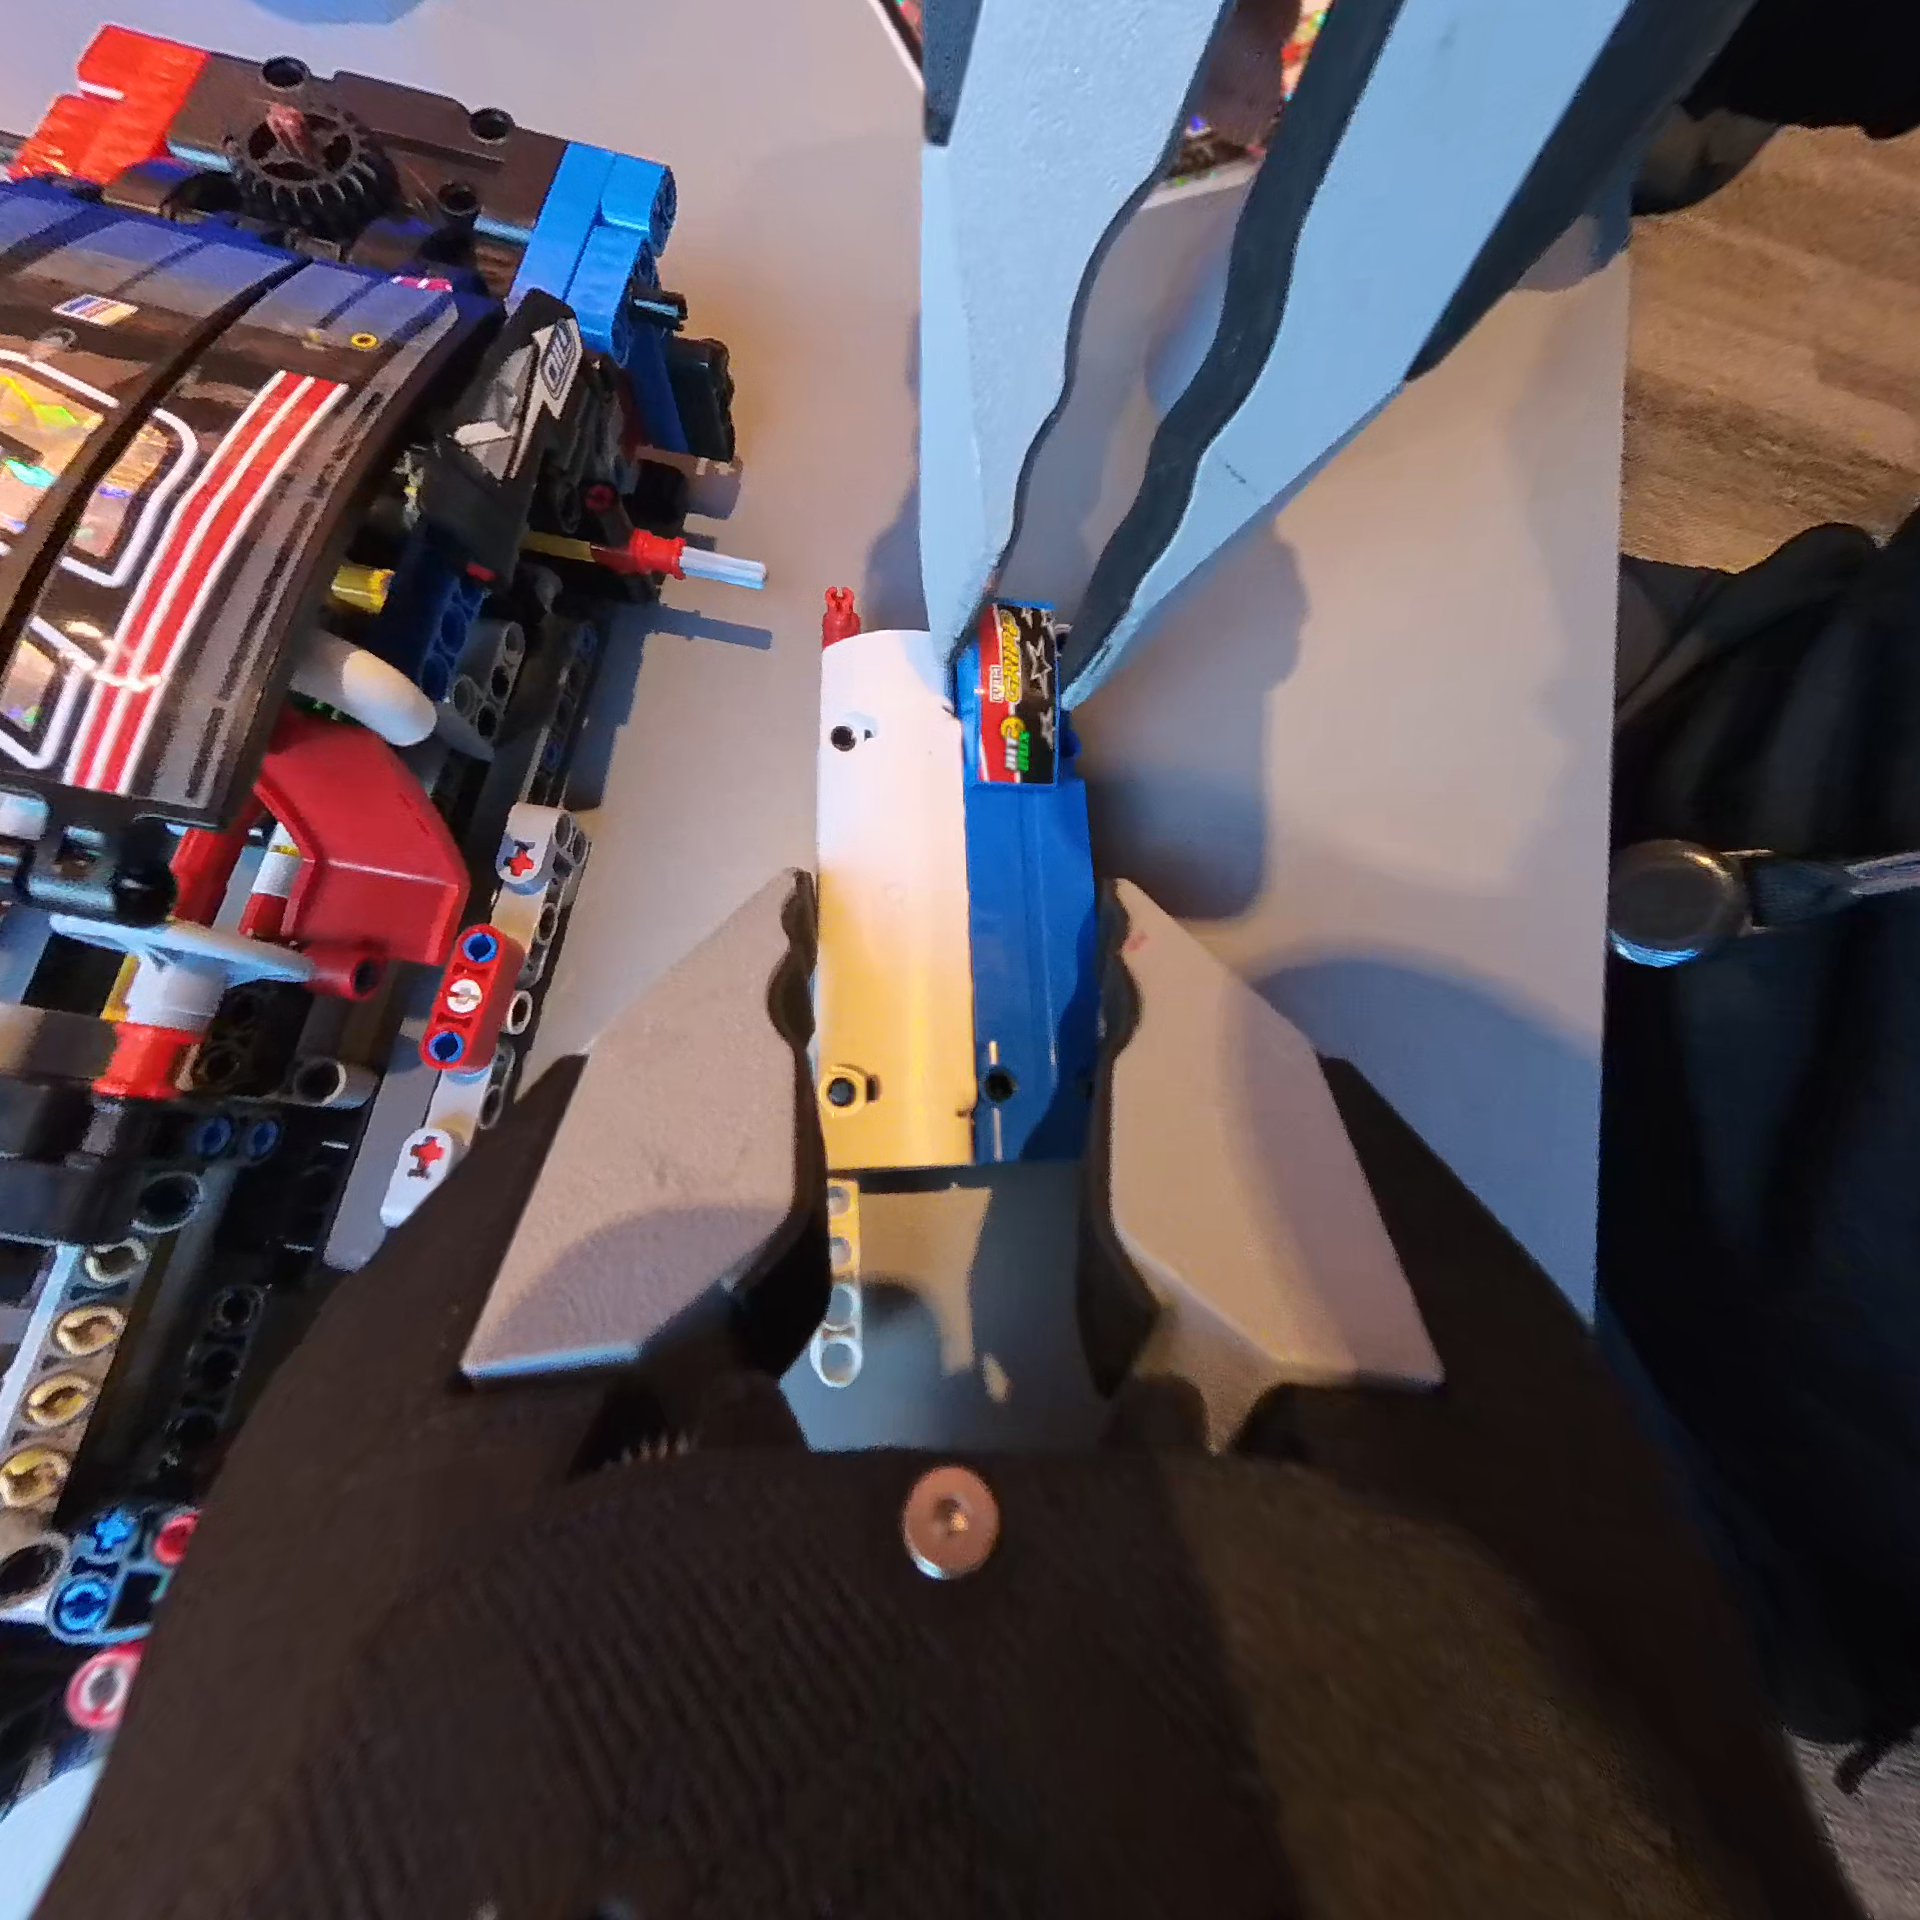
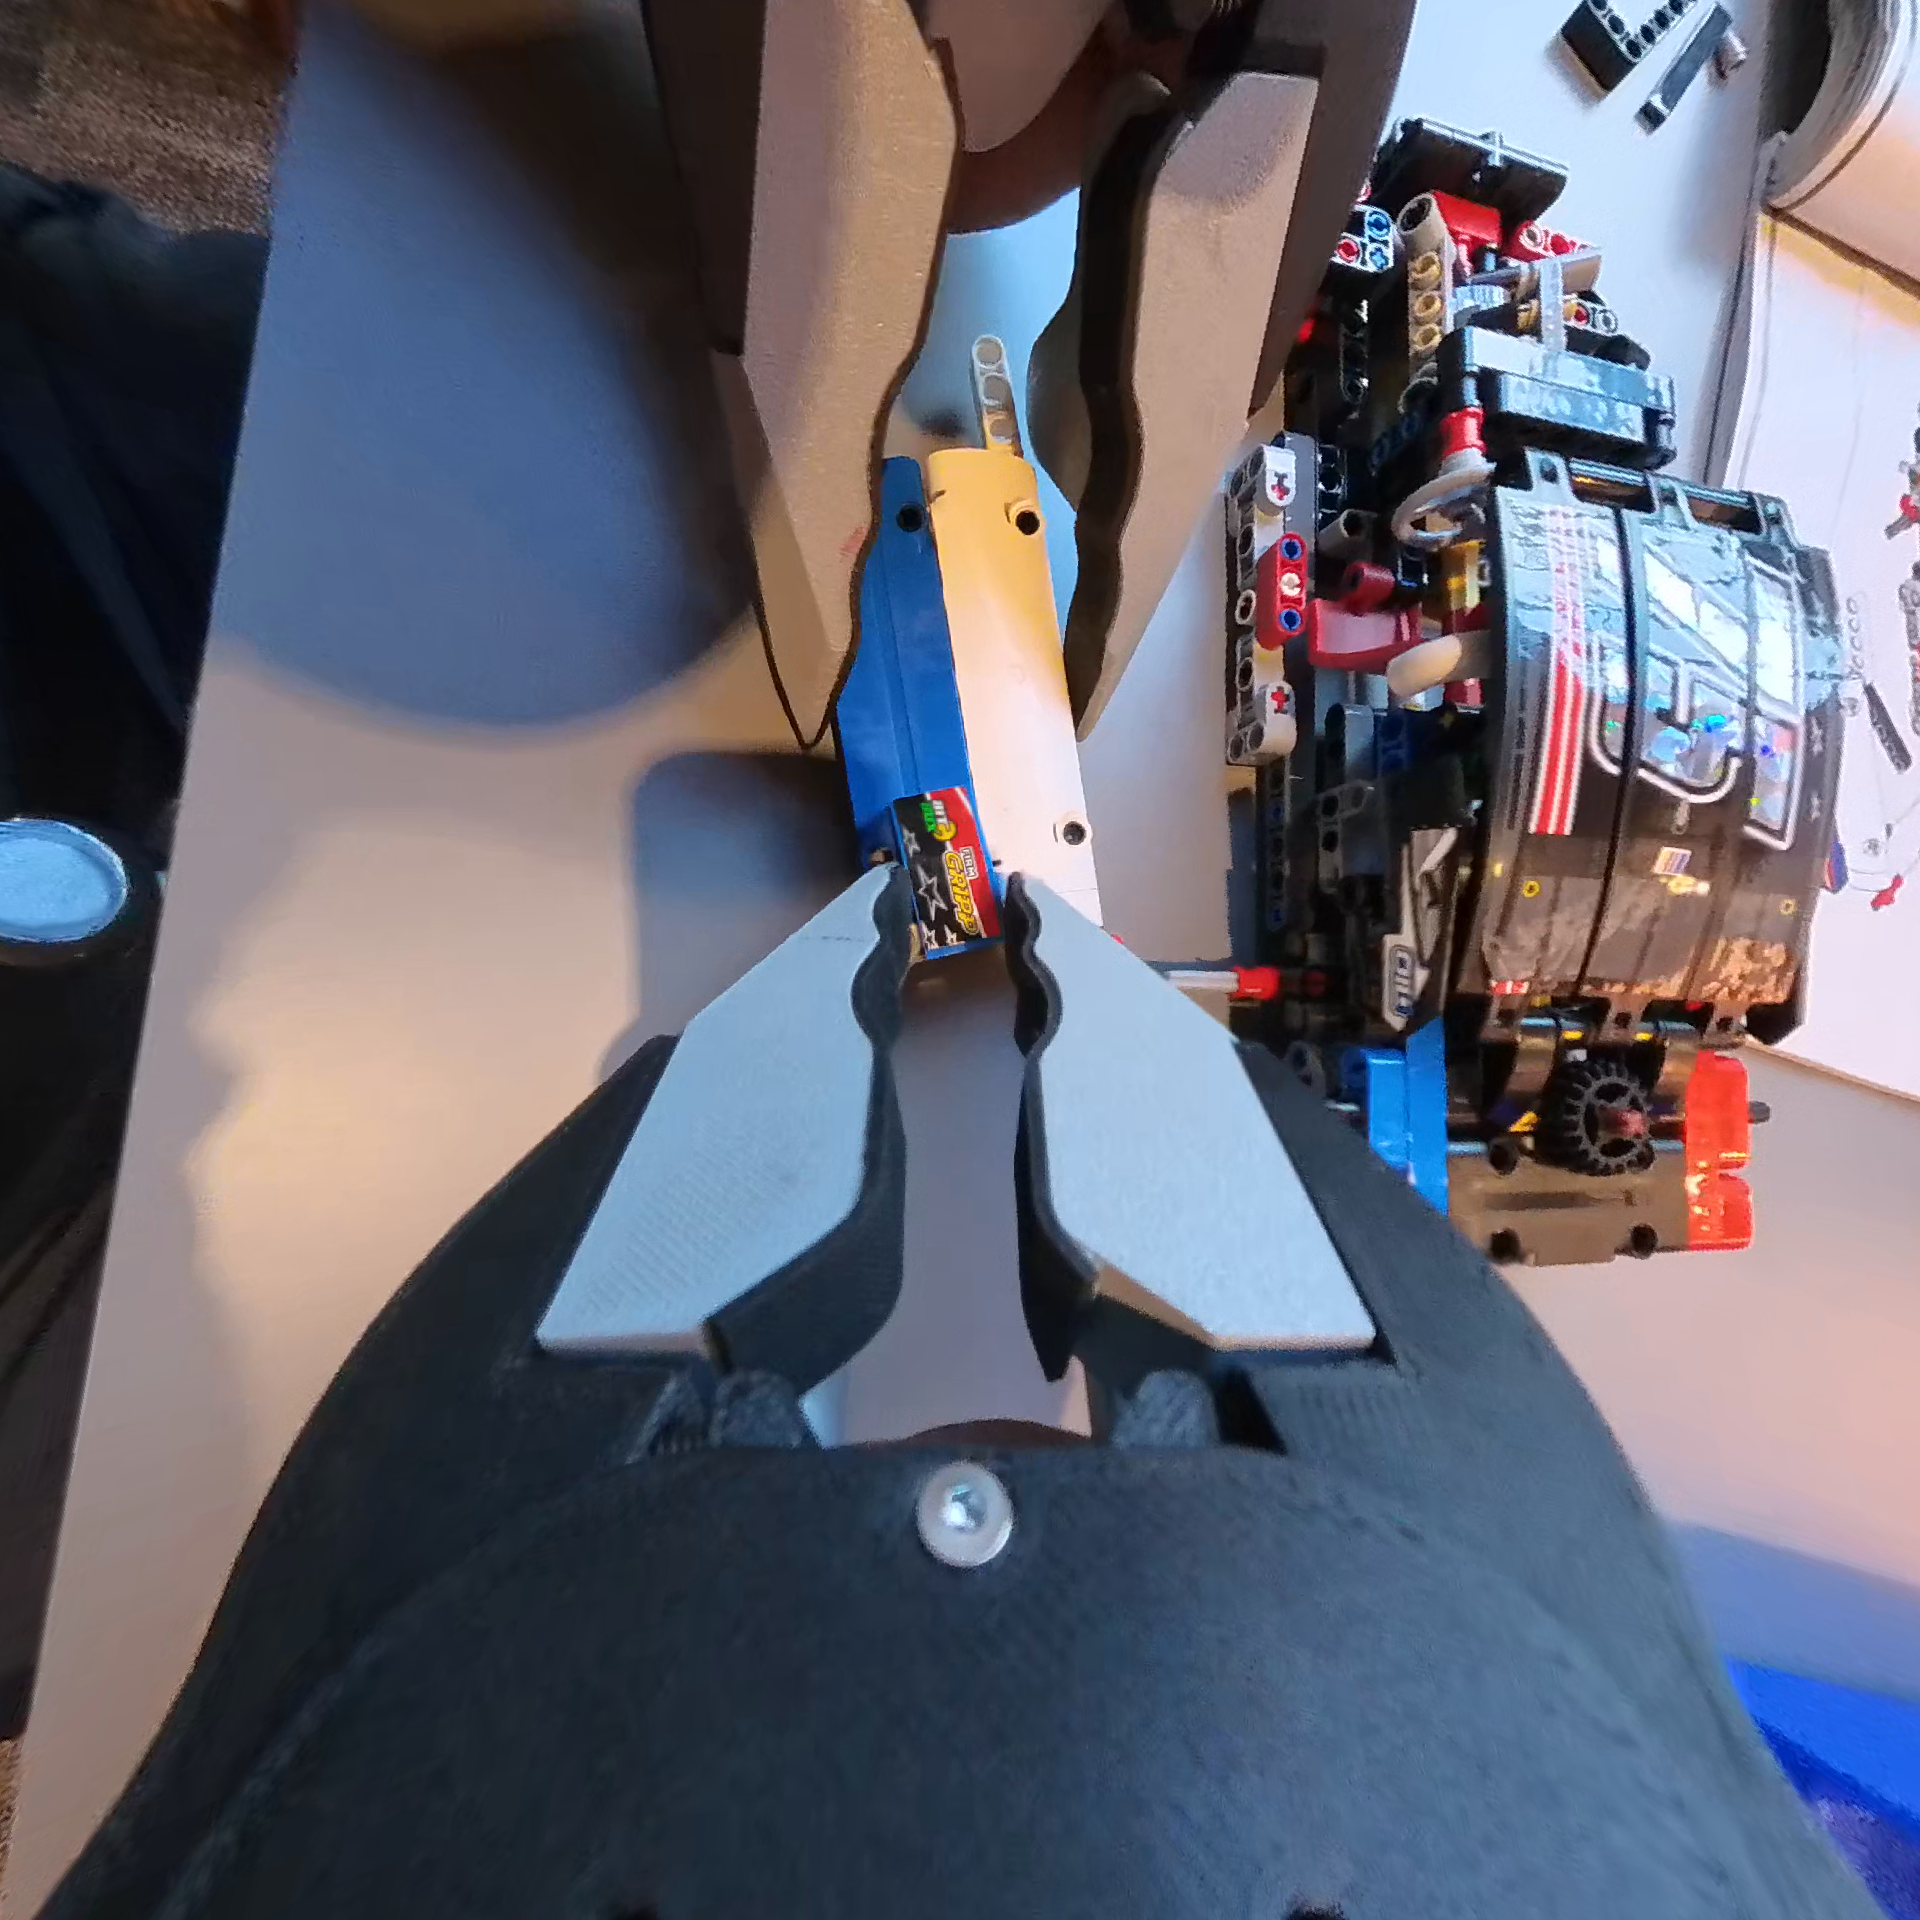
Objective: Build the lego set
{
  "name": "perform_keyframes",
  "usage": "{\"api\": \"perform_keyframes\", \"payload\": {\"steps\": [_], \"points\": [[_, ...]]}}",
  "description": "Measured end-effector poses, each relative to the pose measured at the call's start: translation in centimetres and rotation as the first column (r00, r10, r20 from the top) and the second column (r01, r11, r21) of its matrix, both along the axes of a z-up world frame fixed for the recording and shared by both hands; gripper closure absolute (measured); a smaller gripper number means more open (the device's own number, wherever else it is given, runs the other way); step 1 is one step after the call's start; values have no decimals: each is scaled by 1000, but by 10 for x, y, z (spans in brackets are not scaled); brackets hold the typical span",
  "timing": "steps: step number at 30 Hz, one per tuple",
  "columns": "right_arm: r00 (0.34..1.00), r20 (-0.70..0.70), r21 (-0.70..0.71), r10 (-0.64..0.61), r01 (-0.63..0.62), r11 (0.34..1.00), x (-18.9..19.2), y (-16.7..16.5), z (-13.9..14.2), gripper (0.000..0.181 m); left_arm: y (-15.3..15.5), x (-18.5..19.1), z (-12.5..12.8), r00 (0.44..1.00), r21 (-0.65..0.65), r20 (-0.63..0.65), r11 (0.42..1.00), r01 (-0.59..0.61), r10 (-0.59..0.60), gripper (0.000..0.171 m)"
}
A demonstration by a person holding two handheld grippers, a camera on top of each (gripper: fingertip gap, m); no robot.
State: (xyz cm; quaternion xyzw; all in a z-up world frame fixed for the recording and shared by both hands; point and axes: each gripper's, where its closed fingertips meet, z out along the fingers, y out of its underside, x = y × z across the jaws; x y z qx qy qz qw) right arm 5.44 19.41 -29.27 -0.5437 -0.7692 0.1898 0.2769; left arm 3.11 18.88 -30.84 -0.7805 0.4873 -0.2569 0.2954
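Note:
A long panel piece, white [image 1: 894, 894] on one side and blue [image 1: 1029, 935] on the other, has a colourful sticker [image 1: 1013, 691] at its far end. My left gripper [image 1: 956, 935] is shut on its near half, one finger on each side. My right gripper [image 1: 1013, 655] comes in from above and pinches the stickered end. In the right wrist view my right gripper [image 2: 951, 894] is shut on the stickered end [image 2: 951, 883], and the left gripper [image 2: 951, 717] holds the panel [image 2: 997, 644] beyond it. The large black, red and blue car model [image 1: 260, 623] [image 2: 1558, 779] lies beside it on the table.
The grey table [image 1: 1403, 727] ends close by, with carpet and dark clothing [image 1: 1766, 1143] beyond the edge. A round metal knob [image 1: 1673, 899] sits at that edge. Loose black pieces [image 2: 1642, 42] and a white instruction sheet [image 2: 1860, 727] lie past the model. Left and right tips are no more than a few centimetres apart.

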Motion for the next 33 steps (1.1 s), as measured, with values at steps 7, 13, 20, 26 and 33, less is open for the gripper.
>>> {"api": "perform_keyframes", "payload": {"steps": [7, 13, 20, 26, 33], "points": [[1000, -18, -4, 6, -7, 1000, 2, -1, -7, 166, -4, 2, -6, 998, 57, -60, 998, 29, -26, 118], [994, -48, 73, 93, -90, 993, 4, 0, -7, 166, -4, 2, -6, 996, 57, -77, 997, 55, -51, 118], [987, -78, 32, 140, -138, 990, 3, 0, 3, 151, -2, 3, 3, 994, -185, 106, 981, 57, -37, 118], [981, -153, 35, 121, -117, 993, 9, 0, 10, 140, -7, 6, 7, 981, -276, 191, 956, 96, -44, 118], [964, -224, 304, 142, -69, 950, 12, 9, 15, 130, -10, 7, 10, 973, -346, 227, 929, 129, -51, 118]]}}
